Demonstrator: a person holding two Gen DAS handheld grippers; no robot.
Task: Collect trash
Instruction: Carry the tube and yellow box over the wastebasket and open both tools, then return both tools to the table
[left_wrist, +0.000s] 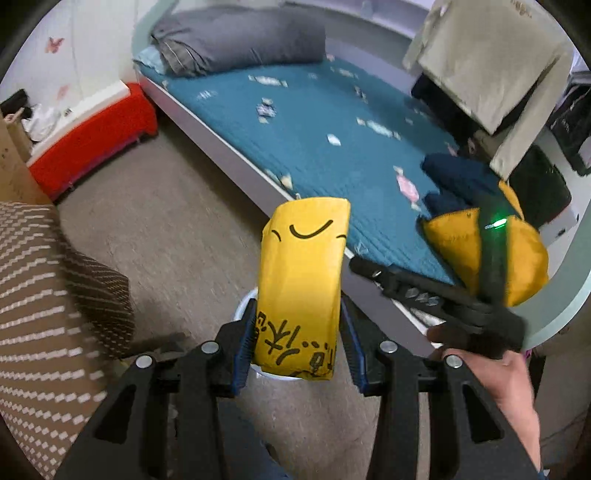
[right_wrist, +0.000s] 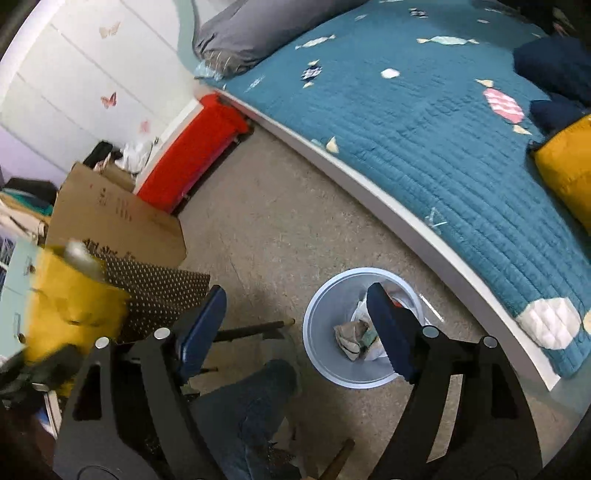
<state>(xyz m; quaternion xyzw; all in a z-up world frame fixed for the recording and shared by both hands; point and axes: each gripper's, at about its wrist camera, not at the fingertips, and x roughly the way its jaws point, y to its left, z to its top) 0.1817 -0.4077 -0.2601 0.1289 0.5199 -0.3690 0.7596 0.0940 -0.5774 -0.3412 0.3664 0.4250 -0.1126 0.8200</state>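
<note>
My left gripper (left_wrist: 298, 332) is shut on a yellow packet (left_wrist: 301, 284) with a smile mark and black characters, held upright above a pale blue bin whose rim (left_wrist: 242, 302) peeks out behind it. In the right wrist view the yellow packet (right_wrist: 70, 306) appears blurred at the far left. My right gripper (right_wrist: 295, 321) is open and empty, above the floor beside the pale blue trash bin (right_wrist: 332, 306), which holds crumpled paper and a plastic bag (right_wrist: 352, 334). The right gripper also shows in the left wrist view (left_wrist: 369, 267), over the bed edge.
A bed with a teal quilt (right_wrist: 424, 122) and white frame runs along the right. A grey pillow (left_wrist: 236, 40), yellow cushion (left_wrist: 458, 247), red bench (right_wrist: 192, 155), cardboard box (right_wrist: 110, 218) and dotted brown fabric (left_wrist: 44, 295) surround the beige floor (right_wrist: 266, 221). My jeans leg (right_wrist: 255, 406) is below.
</note>
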